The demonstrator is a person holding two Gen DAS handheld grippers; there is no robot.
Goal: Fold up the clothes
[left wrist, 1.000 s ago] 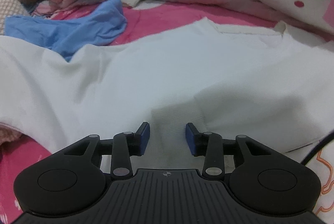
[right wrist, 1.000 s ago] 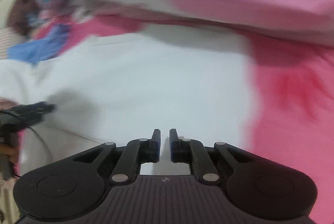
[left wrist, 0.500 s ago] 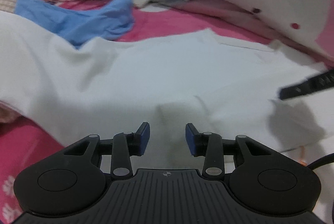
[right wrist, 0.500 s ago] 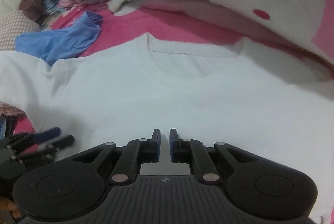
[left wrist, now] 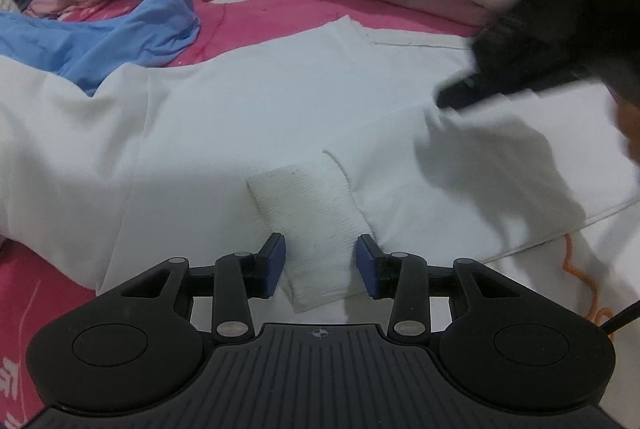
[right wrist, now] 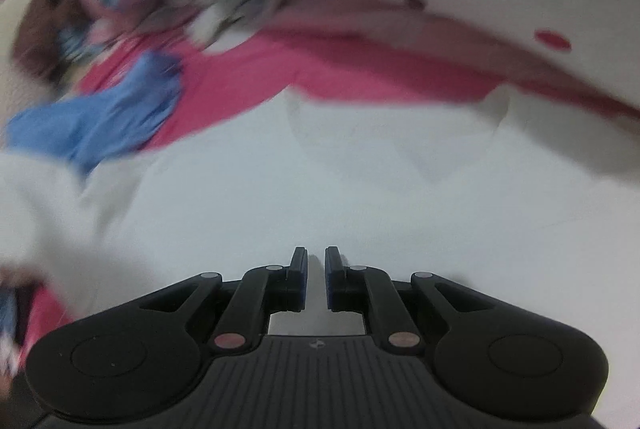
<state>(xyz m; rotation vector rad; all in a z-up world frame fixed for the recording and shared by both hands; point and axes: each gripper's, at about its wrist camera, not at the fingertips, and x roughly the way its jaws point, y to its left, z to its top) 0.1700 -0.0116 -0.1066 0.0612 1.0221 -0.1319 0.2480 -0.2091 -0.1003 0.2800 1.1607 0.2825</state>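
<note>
White shirt lies flat on the pink bed. My left gripper is spread around its ribbed cuff, not pinching yet; right gripper nearly pressed together, empty. I'd grab the cuff deep, then fold slowly

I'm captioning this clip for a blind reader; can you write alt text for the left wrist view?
The left gripper hovers with open jaws on either side of a ribbed white cuff of a white garment spread on a pink bedsheet. The blurred right gripper reaches in from the right; a blue garment lies crumpled at upper left.
</note>
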